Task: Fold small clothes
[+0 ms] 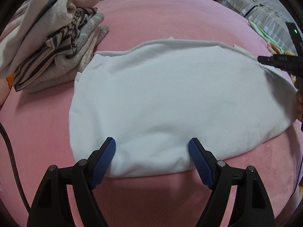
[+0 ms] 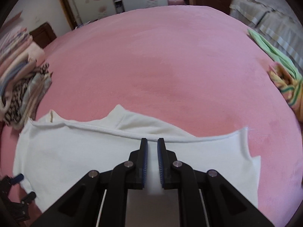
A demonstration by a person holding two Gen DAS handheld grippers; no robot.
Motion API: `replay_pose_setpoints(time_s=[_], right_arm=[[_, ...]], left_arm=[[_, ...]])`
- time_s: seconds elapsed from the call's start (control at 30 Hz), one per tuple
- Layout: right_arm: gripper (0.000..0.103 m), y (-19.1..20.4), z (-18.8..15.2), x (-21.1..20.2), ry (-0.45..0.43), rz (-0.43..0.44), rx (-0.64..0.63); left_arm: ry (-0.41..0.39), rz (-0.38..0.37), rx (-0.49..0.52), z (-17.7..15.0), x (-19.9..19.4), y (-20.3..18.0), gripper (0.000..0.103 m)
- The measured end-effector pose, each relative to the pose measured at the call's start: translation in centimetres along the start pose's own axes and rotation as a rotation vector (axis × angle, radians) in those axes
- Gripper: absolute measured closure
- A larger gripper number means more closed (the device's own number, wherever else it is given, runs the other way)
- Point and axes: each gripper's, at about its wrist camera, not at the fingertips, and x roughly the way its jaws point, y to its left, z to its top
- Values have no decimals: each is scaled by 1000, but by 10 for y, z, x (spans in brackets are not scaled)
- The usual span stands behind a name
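Observation:
A white garment lies folded on the pink bed cover. My left gripper stands open at the garment's near folded edge, its blue pads pressing down on either side of a stretch of cloth. My right gripper is shut on a pinch of the white garment near its far hem. In the left wrist view the right gripper holds the garment's right edge slightly raised. The left gripper shows at the lower left of the right wrist view.
A pile of folded clothes sits left of the garment, also visible as a pile in the right wrist view. Green and striped loose clothes lie at the bed's right edge. A dark cable hangs at left.

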Motion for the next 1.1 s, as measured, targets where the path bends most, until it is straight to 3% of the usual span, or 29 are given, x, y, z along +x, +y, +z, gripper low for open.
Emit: replay_pose_setpoints(time_s=[0.1,0.3,0.6,0.67,0.83,1.1], right_arm=[[93,1,-12,-25,-30,16,-27],[93,6,-51,-65,-48,-11,-117],[95,-35,-105,-77,4,-111,-95],[98,-46,-111,-74,13,-121,-81],[102,-54,-112,-78,-1,-116,-59],[101,-45,-110,-94,-22,-123,-68]], left_arm=[[-41,-19,-37,4,-12,5,25],[-88,12,-110,8,-18,19,25],[-17,140,-98,-17,0,31,25],[-2,152,-116,-22,3,38,19],[21,75,-226,-33,7,61,16],[34,85,-229,-32,2,56,16]])
